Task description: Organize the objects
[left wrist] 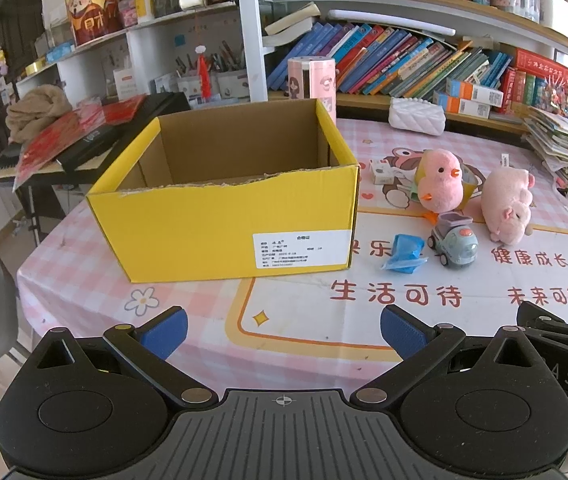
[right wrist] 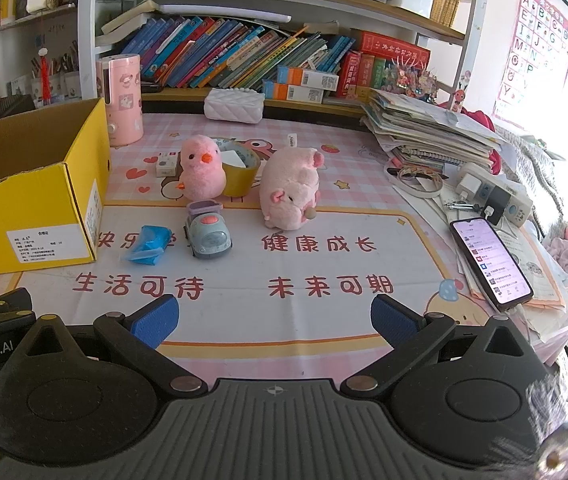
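Note:
An open yellow cardboard box [left wrist: 220,224] stands on the table, empty inside; it also shows at the left of the right wrist view [right wrist: 32,216]. To its right lie a blue wrapped packet [left wrist: 404,254] [right wrist: 150,245], a small grey toy car [left wrist: 454,240] [right wrist: 207,236], a pink plush chick [left wrist: 440,180] [right wrist: 203,168] and a pink plush pig [left wrist: 508,204] [right wrist: 290,188]. My left gripper [left wrist: 284,330] is open and empty, near the table's front edge before the box. My right gripper [right wrist: 274,320] is open and empty, in front of the toys.
A yellow tape roll [right wrist: 240,170] and a small white box [right wrist: 166,164] sit behind the chick. A pink cylinder [right wrist: 122,100] and a white quilted case [right wrist: 234,105] stand farther back. A phone [right wrist: 490,264], a power strip [right wrist: 492,196] and stacked papers [right wrist: 424,128] crowd the right side.

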Demonstrator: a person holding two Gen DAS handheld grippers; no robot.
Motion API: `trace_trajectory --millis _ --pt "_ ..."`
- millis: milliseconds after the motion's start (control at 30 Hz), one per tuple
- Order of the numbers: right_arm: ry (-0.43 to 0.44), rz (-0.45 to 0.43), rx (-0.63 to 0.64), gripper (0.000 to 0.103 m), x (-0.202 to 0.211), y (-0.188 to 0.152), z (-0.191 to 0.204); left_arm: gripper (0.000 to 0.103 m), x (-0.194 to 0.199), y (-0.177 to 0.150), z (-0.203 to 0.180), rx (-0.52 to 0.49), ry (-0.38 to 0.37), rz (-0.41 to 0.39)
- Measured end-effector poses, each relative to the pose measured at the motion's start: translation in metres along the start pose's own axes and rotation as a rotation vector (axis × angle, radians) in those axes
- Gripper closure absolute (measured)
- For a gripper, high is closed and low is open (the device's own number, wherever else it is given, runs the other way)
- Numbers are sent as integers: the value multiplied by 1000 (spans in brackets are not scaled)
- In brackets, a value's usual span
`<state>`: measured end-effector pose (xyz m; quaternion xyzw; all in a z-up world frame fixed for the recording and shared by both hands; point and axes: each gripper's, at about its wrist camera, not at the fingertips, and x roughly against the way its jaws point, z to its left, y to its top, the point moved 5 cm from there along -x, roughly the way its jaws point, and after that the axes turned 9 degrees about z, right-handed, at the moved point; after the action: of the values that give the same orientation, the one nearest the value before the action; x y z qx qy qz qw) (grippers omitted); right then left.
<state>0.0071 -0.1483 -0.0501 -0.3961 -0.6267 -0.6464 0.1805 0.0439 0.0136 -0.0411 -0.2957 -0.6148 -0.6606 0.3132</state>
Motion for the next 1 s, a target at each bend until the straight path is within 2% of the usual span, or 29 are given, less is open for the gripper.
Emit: trace_trajectory --millis 533,1000 --pt "-1 9 11 0 -6 -1 4 0 -1 -4 2 3 -2 8" --pt "3 42 10 0 -16 -1 -11 0 -10 -2 -15 -3 -14 40"
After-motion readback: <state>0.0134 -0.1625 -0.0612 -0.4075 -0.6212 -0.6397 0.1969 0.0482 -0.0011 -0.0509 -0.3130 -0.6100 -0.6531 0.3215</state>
